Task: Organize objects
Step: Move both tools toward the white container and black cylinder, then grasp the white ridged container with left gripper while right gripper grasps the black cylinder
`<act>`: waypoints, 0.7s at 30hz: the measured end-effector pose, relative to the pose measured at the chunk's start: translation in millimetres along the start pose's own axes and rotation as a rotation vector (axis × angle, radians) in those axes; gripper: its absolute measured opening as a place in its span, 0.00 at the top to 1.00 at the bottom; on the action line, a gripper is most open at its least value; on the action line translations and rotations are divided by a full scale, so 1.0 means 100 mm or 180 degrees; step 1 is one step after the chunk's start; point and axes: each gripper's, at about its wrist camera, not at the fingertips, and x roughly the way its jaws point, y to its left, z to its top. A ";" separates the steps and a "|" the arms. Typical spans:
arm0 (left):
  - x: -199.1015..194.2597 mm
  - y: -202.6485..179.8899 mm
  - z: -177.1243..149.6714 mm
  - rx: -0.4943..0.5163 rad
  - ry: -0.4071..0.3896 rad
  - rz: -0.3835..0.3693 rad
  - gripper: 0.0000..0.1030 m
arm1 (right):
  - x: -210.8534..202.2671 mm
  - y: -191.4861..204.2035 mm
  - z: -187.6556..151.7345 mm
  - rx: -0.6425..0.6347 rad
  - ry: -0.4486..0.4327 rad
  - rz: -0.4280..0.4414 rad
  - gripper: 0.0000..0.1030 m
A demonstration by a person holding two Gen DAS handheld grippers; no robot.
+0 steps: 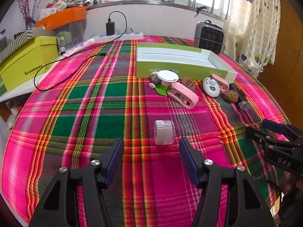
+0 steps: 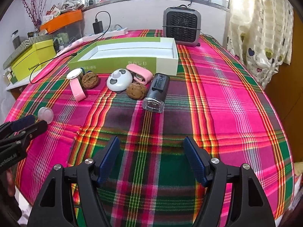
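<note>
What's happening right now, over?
Left gripper open, right gripper open, both empty. Small white jar lying ahead of left. Open box empty. Nothing in the way.

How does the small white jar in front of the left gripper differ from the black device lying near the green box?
The white jar is short, round and pale; the black device is long and dark with a clear end. The jar lies alone, apart from the other things; the device lies in the cluster before the green box, close beside a walnut. Both lie on their sides on the plaid cloth.
</note>
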 end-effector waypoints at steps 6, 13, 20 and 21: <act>0.06 -0.01 0.06 0.0070 0.0004 0.0029 0.58 | 0.03 -0.01 0.04 0.0020 0.0007 -0.0007 0.32; 0.11 0.01 0.13 0.0063 -0.0007 0.0045 0.79 | 0.10 -0.07 0.13 0.0085 0.0034 -0.0053 0.32; 0.18 0.01 0.20 0.0105 -0.0012 0.0014 0.83 | 0.19 -0.13 0.27 0.0145 0.0020 -0.0091 0.32; 0.19 0.01 0.21 0.0115 -0.0006 0.0014 0.83 | 0.20 -0.13 0.29 0.0151 0.0030 -0.0093 0.33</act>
